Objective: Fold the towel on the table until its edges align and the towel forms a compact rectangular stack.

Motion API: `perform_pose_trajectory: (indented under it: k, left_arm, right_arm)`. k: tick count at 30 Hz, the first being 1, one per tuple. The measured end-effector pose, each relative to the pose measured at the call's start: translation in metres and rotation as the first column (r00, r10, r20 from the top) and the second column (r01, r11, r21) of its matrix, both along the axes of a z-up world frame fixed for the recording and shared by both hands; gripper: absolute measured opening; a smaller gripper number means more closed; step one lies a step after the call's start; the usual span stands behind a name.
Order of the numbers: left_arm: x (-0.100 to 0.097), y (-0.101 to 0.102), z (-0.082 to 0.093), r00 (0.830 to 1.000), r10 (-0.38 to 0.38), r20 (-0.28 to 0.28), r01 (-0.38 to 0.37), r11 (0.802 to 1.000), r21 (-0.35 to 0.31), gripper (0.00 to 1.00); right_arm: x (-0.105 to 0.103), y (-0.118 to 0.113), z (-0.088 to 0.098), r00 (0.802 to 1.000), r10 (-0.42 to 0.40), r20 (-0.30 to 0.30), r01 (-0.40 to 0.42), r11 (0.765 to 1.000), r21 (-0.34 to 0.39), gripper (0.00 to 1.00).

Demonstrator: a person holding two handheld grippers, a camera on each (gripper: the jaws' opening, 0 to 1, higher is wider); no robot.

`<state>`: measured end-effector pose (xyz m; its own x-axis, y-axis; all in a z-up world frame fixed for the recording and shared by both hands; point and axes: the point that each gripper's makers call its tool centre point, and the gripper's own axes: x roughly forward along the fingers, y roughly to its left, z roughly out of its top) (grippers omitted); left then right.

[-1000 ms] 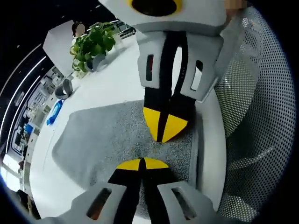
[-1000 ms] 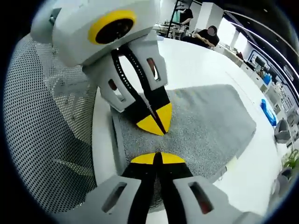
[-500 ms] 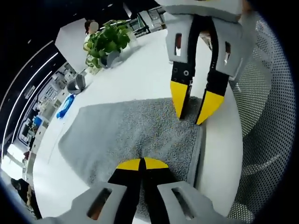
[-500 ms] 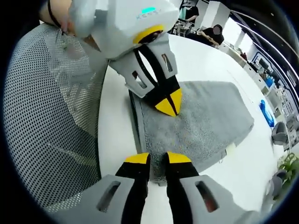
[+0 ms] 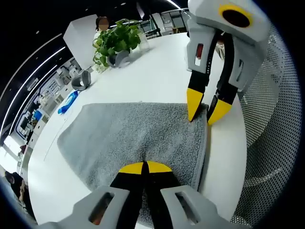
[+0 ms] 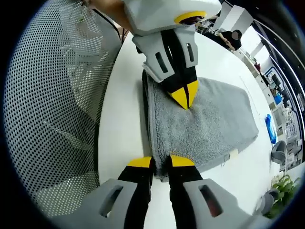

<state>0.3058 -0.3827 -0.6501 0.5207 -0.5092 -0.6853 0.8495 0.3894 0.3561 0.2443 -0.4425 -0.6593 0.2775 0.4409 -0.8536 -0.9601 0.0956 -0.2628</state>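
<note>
We see the grey towel [image 5: 138, 138] folded flat on the white table [image 5: 157, 71], spread across the middle of the left gripper view, its layered edge running down the right side. At the bottom centre our left gripper [image 5: 145, 167] has its yellow tips pressed together, resting on the towel's near part; whether any cloth is pinched between them we cannot tell. In the upper right the right gripper [image 5: 206, 110] points down with its tips apart, straddling the towel's far right corner. In the right gripper view the towel [image 6: 205, 126] lies right of centre, the right gripper [image 6: 160, 162] spread at its near edge. A plant [image 5: 116, 42] sits upper left, a mesh chair [image 5: 267, 138] at right.
</note>
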Motion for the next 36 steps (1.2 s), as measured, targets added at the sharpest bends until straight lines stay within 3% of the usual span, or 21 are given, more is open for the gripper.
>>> perform_pose_trajectory:
  k: [2, 4, 5, 6, 8, 11, 12, 14, 17, 18, 20, 23, 26, 27, 28, 29, 30, 32, 33, 35, 36]
  left_arm:
    - [0.0, 0.0, 0.0, 1.0, 0.001, -0.003, -0.001, 1.0, -0.004, 0.01]
    - [-0.001, 0.0, 0.001, 1.0, -0.008, -0.004, 0.008, 1.0, -0.008, 0.01]
    - [-0.001, 0.0, 0.001, 1.0, -0.013, -0.006, 0.013, 1.0, -0.01, 0.01]
    - [-0.002, 0.001, 0.003, 1.0, -0.027, -0.009, 0.027, 1.0, -0.009, 0.01]
    - [-0.006, 0.002, 0.01, 0.999, -0.017, -0.051, 0.016, 1.0, -0.021, 0.03]
    - [-0.012, -0.03, 0.058, 0.989, -0.131, 0.069, 0.143, 0.969, -0.202, 0.1]
    - [-0.019, -0.037, 0.065, 0.979, -0.178, 0.099, 0.195, 0.959, -0.204, 0.14]
    - [-0.029, -0.049, 0.069, 0.96, -0.24, 0.145, 0.263, 0.949, -0.174, 0.23]
    - [-0.051, -0.061, 0.052, 0.938, -0.335, 0.083, 0.344, 0.929, -0.139, 0.26]
    - [-0.056, -0.06, 0.04, 0.926, -0.371, 0.066, 0.375, 0.924, -0.075, 0.26]
    - [-0.047, -0.051, 0.026, 0.916, -0.387, 0.109, 0.379, 0.921, 0.085, 0.26]
    - [-0.037, -0.045, 0.013, 0.919, -0.37, 0.138, 0.351, 0.925, 0.148, 0.26]
    - [-0.027, -0.036, 0.001, 0.935, -0.326, 0.136, 0.299, 0.936, 0.186, 0.16]
    - [-0.026, -0.037, 0.005, 0.953, -0.278, 0.121, 0.263, 0.957, 0.126, 0.12]
    - [-0.025, -0.038, 0.01, 0.964, -0.244, 0.105, 0.236, 0.968, 0.084, 0.1]
    - [-0.024, -0.038, 0.013, 0.974, -0.213, 0.083, 0.21, 0.977, 0.043, 0.09]
    - [-0.022, -0.037, 0.014, 0.983, -0.174, 0.05, 0.174, 0.985, 0.001, 0.09]
    - [-0.019, -0.034, 0.014, 0.992, -0.126, 0.002, 0.126, 0.991, -0.047, 0.08]
    - [-0.02, -0.034, 0.014, 0.994, -0.083, -0.066, 0.075, 0.992, -0.106, 0.08]
    - [-0.019, -0.033, 0.015, 0.989, -0.022, -0.146, -0.005, 0.984, -0.176, 0.08]
    - [-0.016, -0.031, 0.017, 0.985, 0.007, -0.174, -0.043, 0.978, -0.204, 0.07]
  right_arm:
    - [0.003, 0.001, -0.001, 1.0, 0.006, 0.022, -0.006, 1.0, -0.012, 0.06]
    - [0.005, 0.001, -0.001, 0.998, -0.054, -0.034, 0.054, 0.999, -0.005, 0.03]
    - [0.008, 0.003, 0.002, 0.981, -0.158, -0.108, 0.165, 0.984, 0.062, 0.02]
    - [0.01, 0.003, 0.004, 0.965, -0.211, -0.156, 0.228, 0.968, 0.105, 0.01]
    - [0.014, 0.001, 0.011, 0.942, -0.256, -0.217, 0.294, 0.941, 0.167, 0.01]
    - [0.017, 0.0, 0.018, 0.911, -0.305, -0.275, 0.37, 0.902, 0.223, 0.0]
    - [0.02, -0.001, 0.02, 0.897, -0.326, -0.298, 0.4, 0.885, 0.238, 0.0]
    - [0.022, 0.002, 0.023, 0.881, -0.341, -0.327, 0.431, 0.863, 0.262, 0.0]
    - [0.023, 0.005, 0.031, 0.854, -0.358, -0.378, 0.478, 0.826, 0.299, 0.0]
    - [0.024, 0.005, 0.033, 0.846, -0.367, -0.387, 0.494, 0.813, 0.308, 0.0]
    - [0.023, 0.005, 0.036, 0.829, -0.367, -0.423, 0.516, 0.793, 0.324, 0.0]
    - [0.019, 0.013, 0.041, 0.808, -0.342, -0.479, 0.533, 0.77, 0.351, 0.0]
    - [0.014, 0.018, 0.041, 0.809, -0.326, -0.49, 0.525, 0.776, 0.35, 0.01]
    - [0.013, 0.019, 0.04, 0.82, -0.324, -0.472, 0.511, 0.787, 0.347, 0.01]
    - [0.016, 0.017, 0.039, 0.86, -0.314, -0.402, 0.46, 0.818, 0.344, 0.02]
    - [0.022, 0.015, 0.042, 0.905, -0.299, -0.301, 0.397, 0.848, 0.351, 0.03]
    - [0.03, 0.017, 0.052, 0.954, -0.261, -0.147, 0.298, 0.884, 0.361, 0.06]
    - [0.032, 0.019, 0.061, 0.969, -0.245, -0.044, 0.244, 0.902, 0.356, 0.17]
    - [0.031, 0.02, 0.064, 0.978, -0.208, 0.021, 0.19, 0.927, 0.324, 0.2]
    - [0.03, 0.024, 0.068, 0.979, -0.103, 0.176, 0.06, 0.971, 0.234, 0.22]
    - [0.027, 0.028, 0.067, 0.979, -0.072, 0.192, 0.03, 0.977, 0.21, 0.23]
